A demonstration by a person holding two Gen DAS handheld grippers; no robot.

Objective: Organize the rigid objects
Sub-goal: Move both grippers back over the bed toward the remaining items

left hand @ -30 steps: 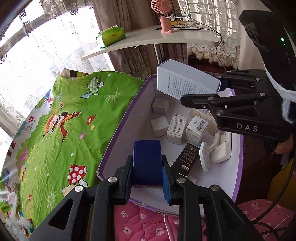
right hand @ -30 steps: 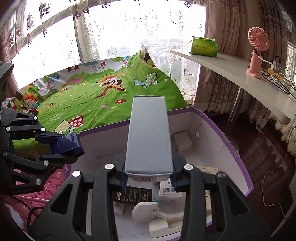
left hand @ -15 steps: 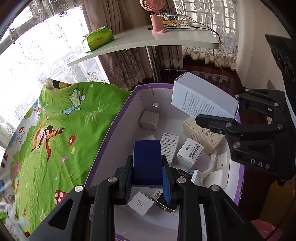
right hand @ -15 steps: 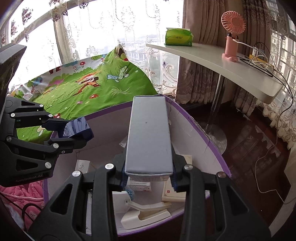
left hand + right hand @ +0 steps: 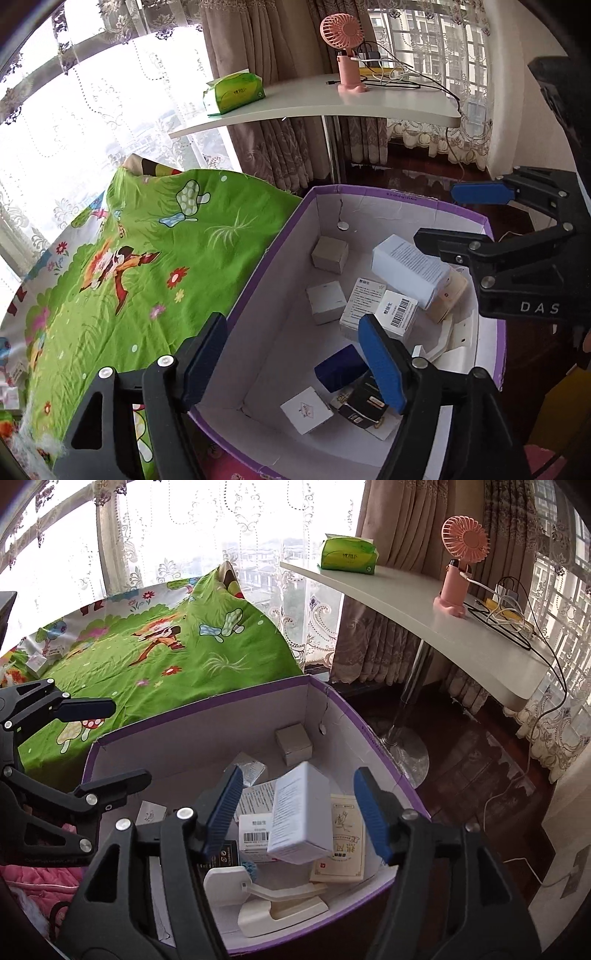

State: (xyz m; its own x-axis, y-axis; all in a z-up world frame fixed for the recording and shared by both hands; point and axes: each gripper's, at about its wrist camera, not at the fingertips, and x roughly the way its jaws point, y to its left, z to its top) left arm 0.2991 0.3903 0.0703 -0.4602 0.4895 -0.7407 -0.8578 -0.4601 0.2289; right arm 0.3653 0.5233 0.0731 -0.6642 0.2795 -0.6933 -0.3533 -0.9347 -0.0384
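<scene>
Now, through the left wrist, my left gripper (image 5: 295, 354) has just sprung open and grips nothing; the dark blue box (image 5: 341, 367) lies in the purple-rimmed carton (image 5: 399, 197), just below its right finger

Through the right wrist, my right gripper (image 5: 297, 808) has likewise opened, the tall white box (image 5: 301, 814) resting tilted between its fingers, long axis pointing away, beside the green bedspread (image 5: 155, 646)

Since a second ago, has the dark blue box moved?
Yes. The dark blue box has dropped from between the left gripper's just-opened jaws onto the floor of the purple-rimmed box.

Boxes (image 5: 404, 271) lie in carton (image 5: 402, 197) (beside bedspread (image 5: 147, 254)).
</scene>
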